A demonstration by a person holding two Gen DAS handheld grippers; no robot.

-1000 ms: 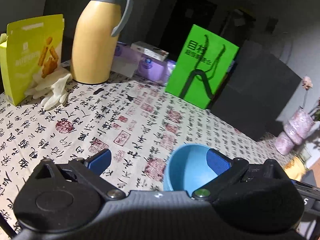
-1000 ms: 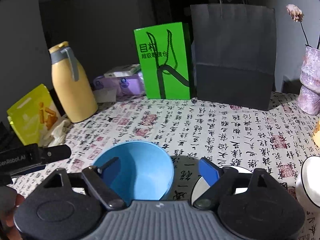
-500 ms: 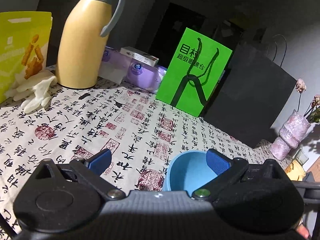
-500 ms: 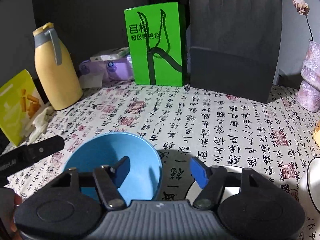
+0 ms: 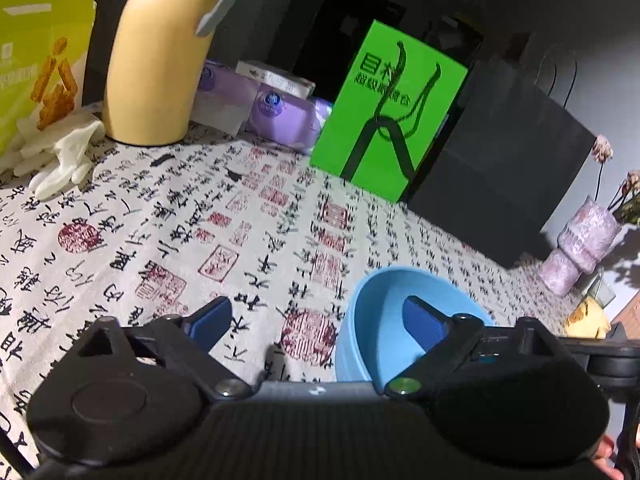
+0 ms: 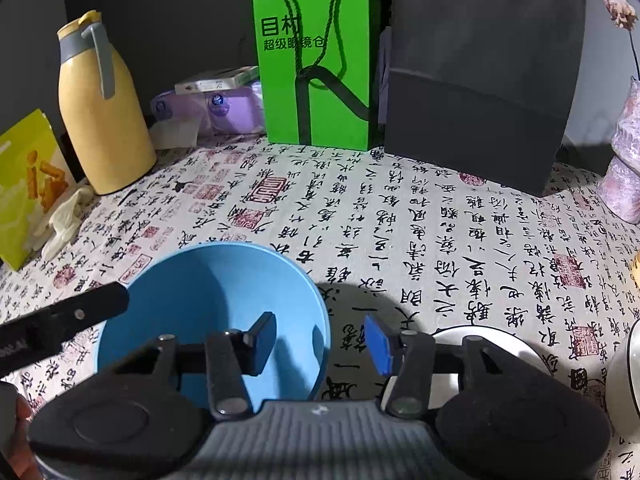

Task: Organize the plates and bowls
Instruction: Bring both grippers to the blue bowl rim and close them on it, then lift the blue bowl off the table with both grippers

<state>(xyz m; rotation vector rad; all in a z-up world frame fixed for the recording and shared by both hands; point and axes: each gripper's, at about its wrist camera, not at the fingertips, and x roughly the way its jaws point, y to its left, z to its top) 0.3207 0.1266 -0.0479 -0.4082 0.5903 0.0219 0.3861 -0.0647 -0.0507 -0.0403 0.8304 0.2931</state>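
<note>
The blue bowl (image 6: 212, 308) stands upright on the calligraphy-print tablecloth (image 6: 420, 220), and both tongs have their fingers astride its rim. The right gripper (image 6: 320, 338) has one finger inside the bowl and the other outside the near-right wall; its jaws are closing with that wall between them, but a gap shows on each side, so the pads do not press yet. The left gripper (image 5: 320, 320) has its right finger dipped inside the bowl (image 5: 400, 312) and its left finger well out over the cloth; its jaws are wide and just beginning to close, gripping nothing.

A white plate (image 6: 480, 344) lies just beyond the right gripper's outer finger, and part of a white dish (image 6: 628, 380) shows at the far right edge.

The likely risks come from two tongs working one light bowl. If the right jaws close off-centre, the outer pad could push the wall before the inner pad meets it, sliding the bowl towards the left gripper. A shallow pinch near the rim may slip when lifted. The left finger inside could snag the rim and tip the bowl
</note>
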